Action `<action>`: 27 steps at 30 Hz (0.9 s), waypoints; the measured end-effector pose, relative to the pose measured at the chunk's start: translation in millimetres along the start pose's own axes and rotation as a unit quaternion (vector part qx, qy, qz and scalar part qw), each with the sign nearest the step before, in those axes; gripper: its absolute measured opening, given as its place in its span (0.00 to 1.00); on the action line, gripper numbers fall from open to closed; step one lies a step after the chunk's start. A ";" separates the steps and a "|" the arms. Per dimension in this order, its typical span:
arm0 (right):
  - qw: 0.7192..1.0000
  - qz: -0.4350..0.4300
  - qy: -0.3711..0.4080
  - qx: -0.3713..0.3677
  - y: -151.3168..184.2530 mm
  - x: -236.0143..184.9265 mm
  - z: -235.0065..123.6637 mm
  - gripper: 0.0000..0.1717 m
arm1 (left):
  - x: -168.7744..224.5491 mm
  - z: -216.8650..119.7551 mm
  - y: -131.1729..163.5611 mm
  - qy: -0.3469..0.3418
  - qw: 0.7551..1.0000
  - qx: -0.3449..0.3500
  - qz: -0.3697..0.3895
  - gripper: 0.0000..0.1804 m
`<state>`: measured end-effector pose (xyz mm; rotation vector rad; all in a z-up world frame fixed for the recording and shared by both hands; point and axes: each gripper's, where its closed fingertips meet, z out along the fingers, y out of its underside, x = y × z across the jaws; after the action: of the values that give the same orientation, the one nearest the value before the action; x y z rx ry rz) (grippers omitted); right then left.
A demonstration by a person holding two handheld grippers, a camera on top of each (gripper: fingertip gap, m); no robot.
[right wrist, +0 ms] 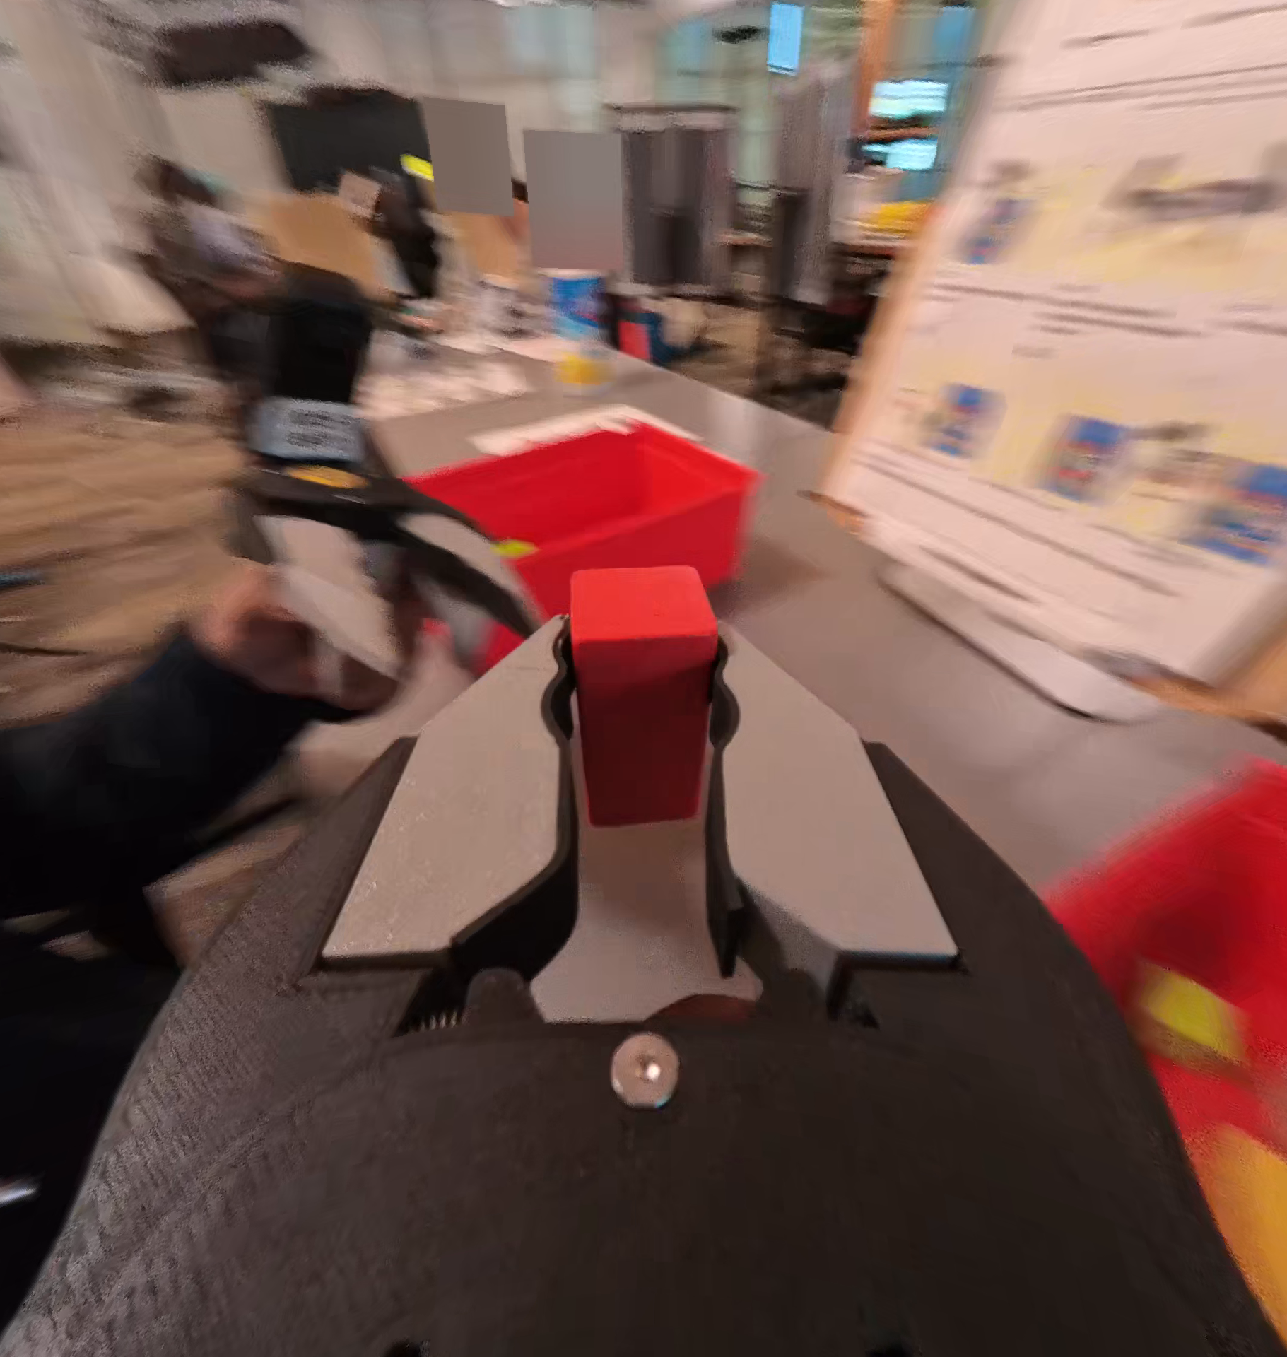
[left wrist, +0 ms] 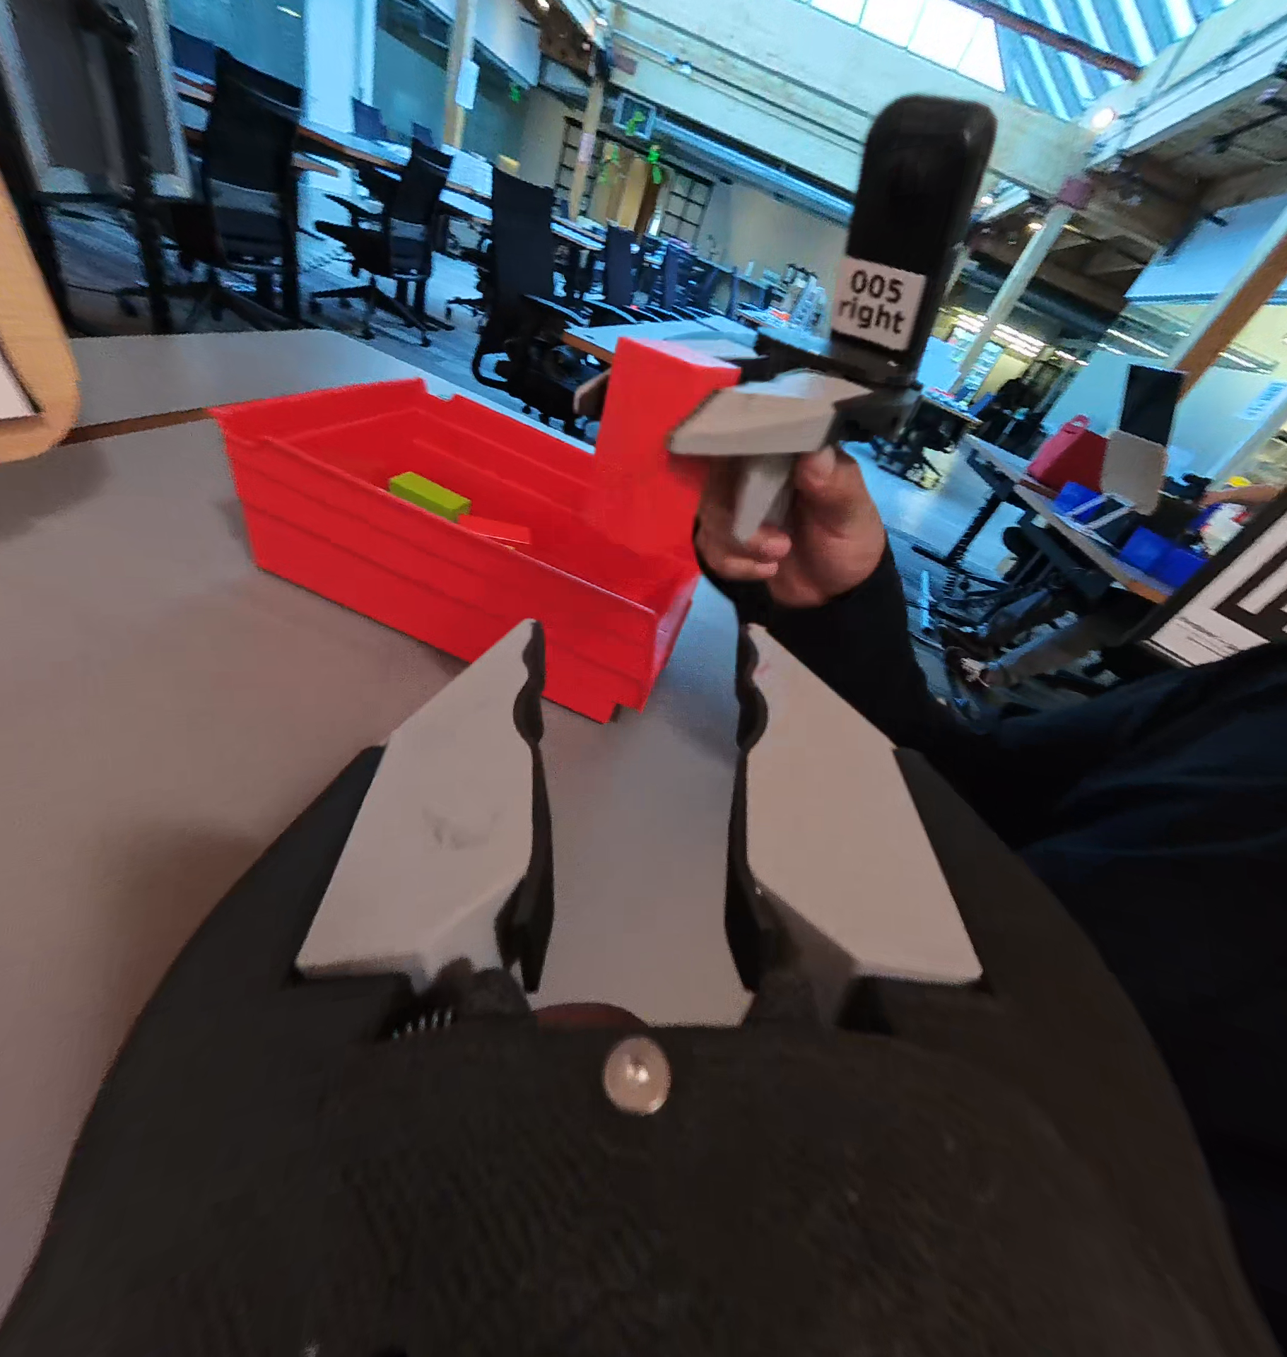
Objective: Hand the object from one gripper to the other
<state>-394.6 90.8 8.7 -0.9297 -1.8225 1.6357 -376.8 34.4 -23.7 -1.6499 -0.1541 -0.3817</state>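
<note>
My right gripper is shut on a red block; both pads press its sides and the block stands upright between them. In the left wrist view the same block shows held by the right gripper above the near end of a red bin. My left gripper is open and empty, low over the grey table, a short way below and in front of the block. The left gripper shows blurred at the left of the right wrist view.
The red bin holds a green block and a flat red piece. A second red bin with yellow pieces sits at the right in the right wrist view. A poster board stands to the right. Office chairs and desks fill the background. My right fingertips sit around 8 centimetres from my left ones.
</note>
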 end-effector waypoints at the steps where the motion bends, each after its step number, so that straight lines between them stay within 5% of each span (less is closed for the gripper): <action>1: 0.998 -0.013 0.065 -0.020 5.4 28.4 -12.5 0.18 | -3.9 -5.1 -2.8 -0.012 1.000 0.005 0.001 0.26; 4: 0.976 -0.002 0.181 -0.119 37.7 100.1 -50.1 0.19 | -13.4 -15.8 -8.8 -0.038 0.999 0.016 0.003 0.25; 10: 0.915 0.003 0.271 -0.298 97.0 172.8 -93.3 0.19 | -14.2 -21.4 -11.6 -0.040 0.999 0.014 0.009 0.25; 20: 0.856 0.062 0.246 -0.451 171.2 184.2 -53.3 0.19 | -11.7 -29.8 -16.1 -0.055 0.998 0.012 0.029 0.25; 27: 0.839 0.103 0.239 -0.478 198.8 190.6 -42.7 0.19 | -15.4 -37.7 -15.8 -0.074 0.996 0.002 0.049 0.25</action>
<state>-452.8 272.5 -194.4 -1.7944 -2.1678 0.3708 -402.2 1.0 -11.3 -1.6744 -0.1846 -0.1837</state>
